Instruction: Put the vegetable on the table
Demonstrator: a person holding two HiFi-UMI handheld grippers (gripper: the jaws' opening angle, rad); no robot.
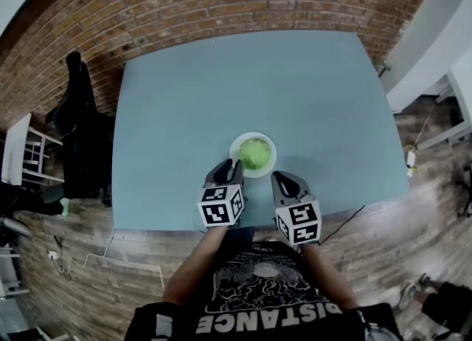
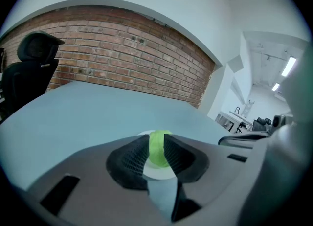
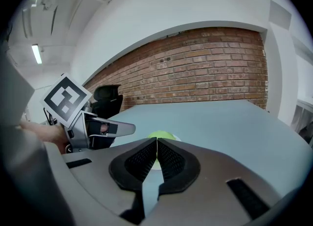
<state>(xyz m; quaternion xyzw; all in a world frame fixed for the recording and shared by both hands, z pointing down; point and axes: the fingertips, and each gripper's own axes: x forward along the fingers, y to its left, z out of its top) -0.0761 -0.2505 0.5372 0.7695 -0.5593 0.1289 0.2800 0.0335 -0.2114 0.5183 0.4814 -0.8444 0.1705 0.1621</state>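
Observation:
A round green vegetable (image 1: 255, 153) lies on a small white plate (image 1: 240, 166) on the blue-grey table (image 1: 221, 88), near its front edge. My left gripper (image 1: 224, 170) hovers just left of the plate. Its jaws are a narrow gap apart with nothing between them. In the left gripper view (image 2: 156, 144) the vegetable (image 2: 157, 152) shows through that gap, farther off on the plate (image 2: 159, 173). My right gripper (image 1: 284, 179) sits just right of the plate. Its pads (image 3: 156, 146) meet, and the vegetable (image 3: 164, 135) peeks over them.
A black office chair (image 1: 75, 111) stands at the table's left side. Brick floor surrounds the table, with white furniture (image 1: 22, 151) at far left and a cable (image 1: 346, 221) on the floor by the front edge. The person's torso is right behind the grippers.

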